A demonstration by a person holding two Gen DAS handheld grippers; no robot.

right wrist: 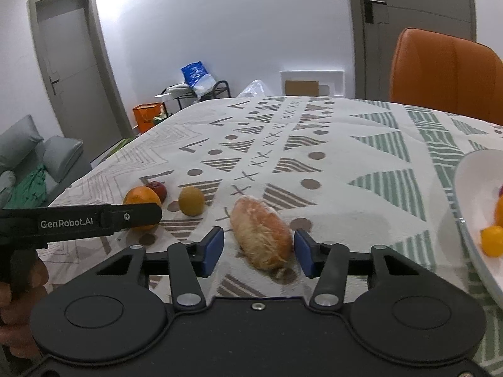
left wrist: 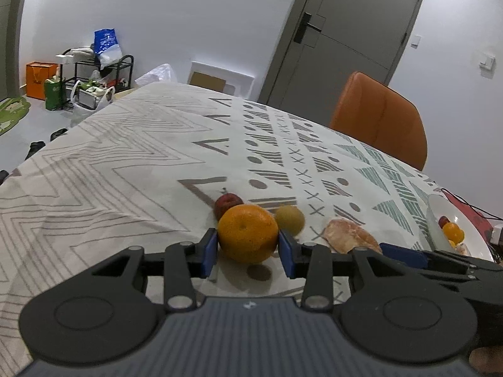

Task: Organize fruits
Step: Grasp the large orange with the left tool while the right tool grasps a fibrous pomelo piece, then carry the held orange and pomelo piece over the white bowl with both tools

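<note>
A large orange (left wrist: 248,232) sits between the blue pads of my left gripper (left wrist: 248,251), which is shut on it, with its shadow on the cloth just below. Right behind it lie a small red apple (left wrist: 228,202) and a yellow-green fruit (left wrist: 290,218). In the right wrist view my right gripper (right wrist: 258,249) stands open around a pale brown, bread-like lump (right wrist: 261,238), with a gap on each side. A white plate (right wrist: 471,188) at the right edge holds orange and red fruit pieces (right wrist: 492,240).
The table carries a patterned cloth (right wrist: 314,132). An orange chair (right wrist: 446,72) stands at its far right side. Doors, a cluttered rack (left wrist: 103,69) and bags lie beyond the table. A hand (right wrist: 19,289) holds the left gripper's handle.
</note>
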